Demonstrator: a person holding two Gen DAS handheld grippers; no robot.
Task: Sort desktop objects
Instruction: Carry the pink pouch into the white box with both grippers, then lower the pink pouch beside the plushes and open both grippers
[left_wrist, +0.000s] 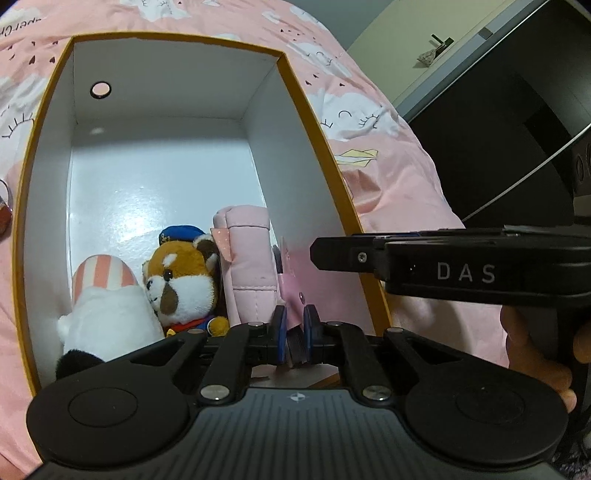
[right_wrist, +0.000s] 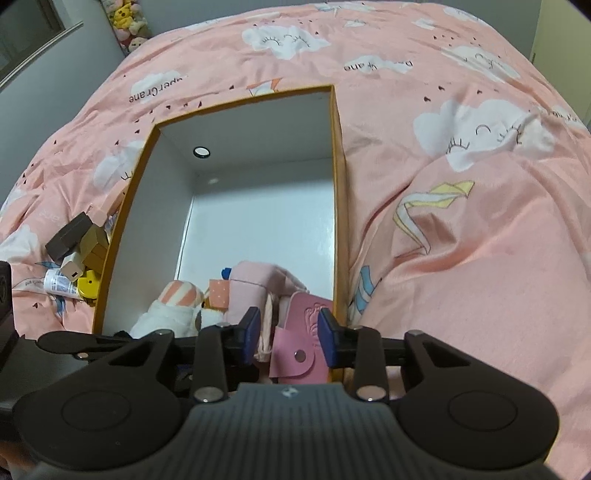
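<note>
— Cardboard box (left_wrist: 48, 206), orange rim, glossy white inside, sits on my left view; plush fox (left_wrist: 181, 280) and quilted pink pouch (left_wrist: 247, 258) in its near end. Left gripper (left_wrist: 295, 328) pinches a thin pink leather holder (left_wrist: 293, 273). "DAS" on the other tool.

— Right view?

— Right gripper (right_wrist: 290, 334) straddles that snap-button holder (right_wrist: 299, 354), pads apart. Bedspread (right_wrist: 461, 258) reads "SuperCrane".

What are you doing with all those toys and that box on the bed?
A person with tongs in each hand is tidying things into the orange box on the pink bedspread. The left tongs are shut on the edge of a small pink pouch over the box's near end, while the right tongs stand open around it. A red panda plush already lies inside.
</note>
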